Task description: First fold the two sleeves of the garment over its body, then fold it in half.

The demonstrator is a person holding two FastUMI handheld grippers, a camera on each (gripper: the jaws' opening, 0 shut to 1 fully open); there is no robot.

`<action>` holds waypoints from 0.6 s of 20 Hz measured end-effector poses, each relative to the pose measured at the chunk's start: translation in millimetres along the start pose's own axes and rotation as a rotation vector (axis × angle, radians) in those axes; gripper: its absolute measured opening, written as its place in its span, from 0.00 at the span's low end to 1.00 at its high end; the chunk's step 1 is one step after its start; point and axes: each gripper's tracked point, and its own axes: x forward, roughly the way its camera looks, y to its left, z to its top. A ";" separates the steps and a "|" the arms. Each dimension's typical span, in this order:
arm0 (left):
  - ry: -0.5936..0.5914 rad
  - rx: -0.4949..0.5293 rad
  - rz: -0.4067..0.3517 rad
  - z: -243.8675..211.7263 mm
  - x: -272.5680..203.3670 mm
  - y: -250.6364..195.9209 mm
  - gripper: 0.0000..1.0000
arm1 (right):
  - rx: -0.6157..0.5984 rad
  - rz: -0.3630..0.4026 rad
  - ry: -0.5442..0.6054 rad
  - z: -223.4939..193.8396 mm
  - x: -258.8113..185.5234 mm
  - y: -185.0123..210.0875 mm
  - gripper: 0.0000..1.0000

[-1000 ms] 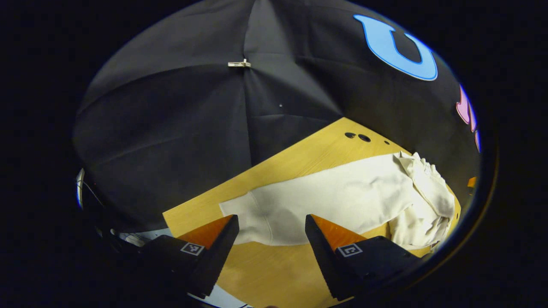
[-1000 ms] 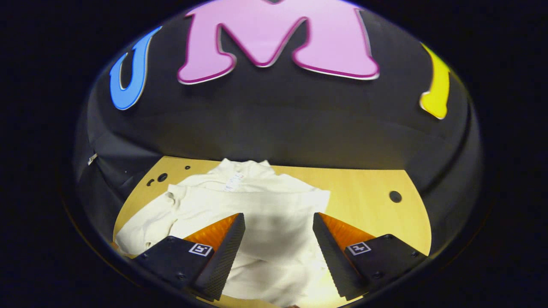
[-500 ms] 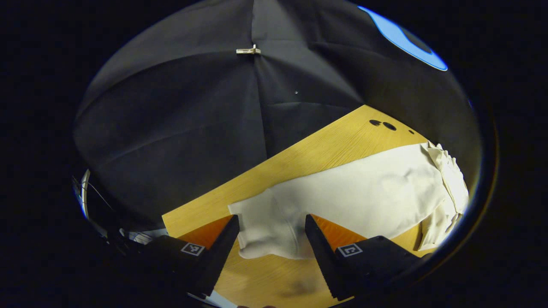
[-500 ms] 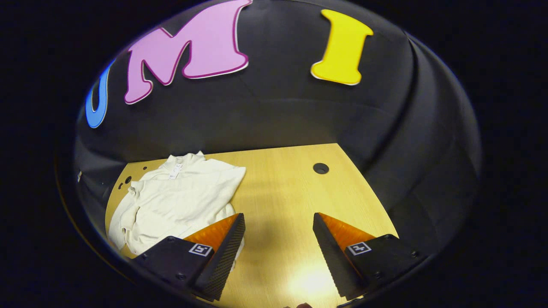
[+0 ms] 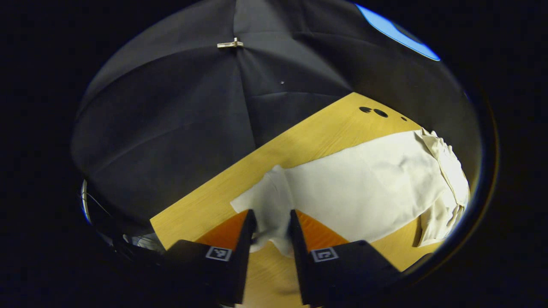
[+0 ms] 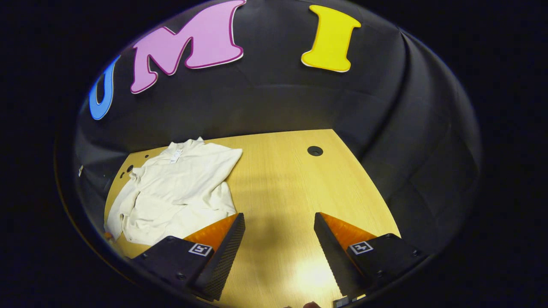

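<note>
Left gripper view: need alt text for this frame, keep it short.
The left gripper is closed on the cuff end of a cream garment's sleeve, both fingers pinching the bunched cloth just above a wooden table. The rest of the garment lies spread toward the right, its far end crumpled, with the booth's black cloth wall behind.

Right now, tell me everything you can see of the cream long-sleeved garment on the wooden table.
The cream long-sleeved garment is soft, knit-looking fabric lying rumpled on the yellow wooden table, collar toward the wall with a small tag showing inside it. One sleeve stretches out flat across the table; the left gripper is pinching its cuff end, which bunches between the fingers. The right gripper hangs open over bare wood beside it.
</note>
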 end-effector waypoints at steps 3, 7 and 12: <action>0.015 0.011 -0.012 1.9 0.4 -6.1 0.24 | -0.014 0.034 -0.017 0.8 -5.8 13.6 0.99; 0.008 0.002 0.009 6.1 -0.3 -7.7 0.06 | -0.049 0.065 -0.029 -1.4 -13.6 25.2 0.99; 0.014 -0.040 -0.036 23.4 -5.8 -28.3 0.06 | -0.109 0.080 -0.062 -0.7 -18.5 28.8 0.99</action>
